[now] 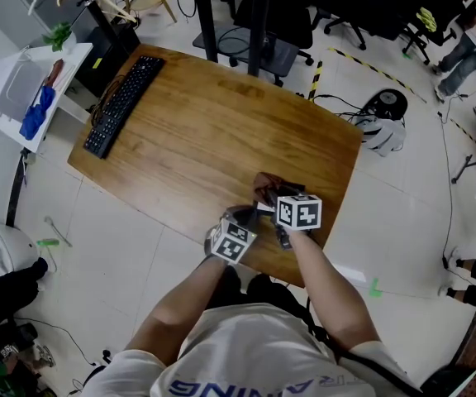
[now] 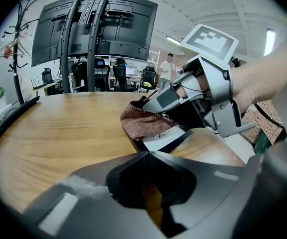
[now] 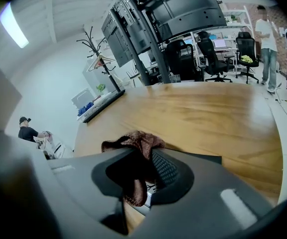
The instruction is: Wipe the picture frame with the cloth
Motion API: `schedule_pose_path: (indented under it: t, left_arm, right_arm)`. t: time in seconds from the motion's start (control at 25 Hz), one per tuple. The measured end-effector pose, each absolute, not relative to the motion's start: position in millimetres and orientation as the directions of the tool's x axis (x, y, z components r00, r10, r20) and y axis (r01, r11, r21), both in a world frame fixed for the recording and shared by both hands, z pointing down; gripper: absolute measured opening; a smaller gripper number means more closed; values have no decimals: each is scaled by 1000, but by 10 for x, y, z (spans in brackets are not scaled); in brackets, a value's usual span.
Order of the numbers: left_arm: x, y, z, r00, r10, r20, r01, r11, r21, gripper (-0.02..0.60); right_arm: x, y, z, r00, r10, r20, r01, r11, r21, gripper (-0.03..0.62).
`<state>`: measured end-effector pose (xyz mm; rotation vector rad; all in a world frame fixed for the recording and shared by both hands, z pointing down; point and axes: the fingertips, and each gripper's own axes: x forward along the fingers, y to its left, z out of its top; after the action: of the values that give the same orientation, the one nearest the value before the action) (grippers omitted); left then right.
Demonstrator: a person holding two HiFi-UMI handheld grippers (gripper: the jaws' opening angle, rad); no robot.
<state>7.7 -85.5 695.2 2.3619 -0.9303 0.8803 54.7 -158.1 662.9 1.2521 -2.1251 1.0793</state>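
**Cloth clamped over a half-hidden frame**

The right claw (image 3: 143, 180) is clenched on the brown cloth (image 3: 133, 142), which is bunched on the picture frame (image 2: 166, 139) by the desk's (image 1: 205, 122) near edge. The frame lies flat and mostly covered, showing only a dark border and a strip of white print. The left claw (image 2: 151, 195), just beside it, is clenched on nothing.
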Motion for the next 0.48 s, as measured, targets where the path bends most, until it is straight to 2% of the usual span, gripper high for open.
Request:
schedule_pose_path:
  t: [0.48]
  left_arm:
    - [67, -891, 6963, 563, -448, 694, -728, -667, 160, 6]
  right_arm:
    - [1024, -1499, 6625, -438, -555, 707, -897, 218, -385, 81]
